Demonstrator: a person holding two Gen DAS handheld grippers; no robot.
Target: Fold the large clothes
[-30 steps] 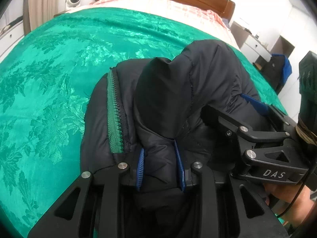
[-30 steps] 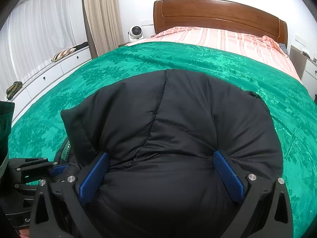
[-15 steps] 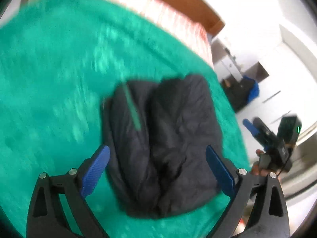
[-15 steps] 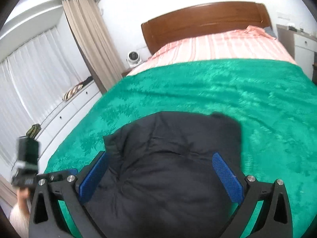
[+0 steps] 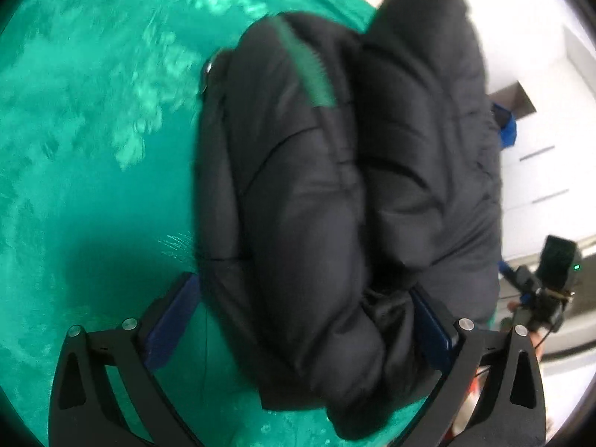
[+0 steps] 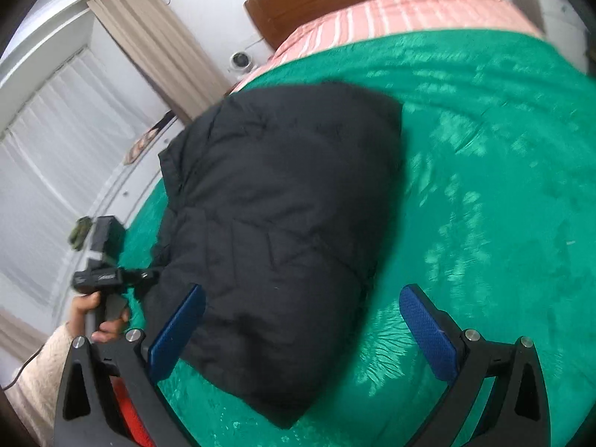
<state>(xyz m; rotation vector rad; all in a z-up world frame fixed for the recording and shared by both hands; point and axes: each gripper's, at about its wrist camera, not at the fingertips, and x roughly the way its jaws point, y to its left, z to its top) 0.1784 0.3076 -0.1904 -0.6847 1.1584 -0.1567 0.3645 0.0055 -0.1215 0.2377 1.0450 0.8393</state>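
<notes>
- Two sets of jaws stand released: your left gripper [image 5: 301, 320] has just been opening, and a puffy end of the jacket [image 5: 335, 186] sits between its blue pads without being pinched; your right gripper [image 6: 301, 327] is wide open, straddling the jacket's near corner.
- Folded into a thick bundle, the jacket lies on the bed [image 6: 484, 186].
- Risk: padding like this springs back, so the fold may loosen and unroll with nothing pressing it.
- Risk: the left pads are close enough to snag fabric and drag the bundle if you pull away.
- Against a second ago: the left jaws then clenched a fold; both grippers now sit farther from the jacket.
</notes>
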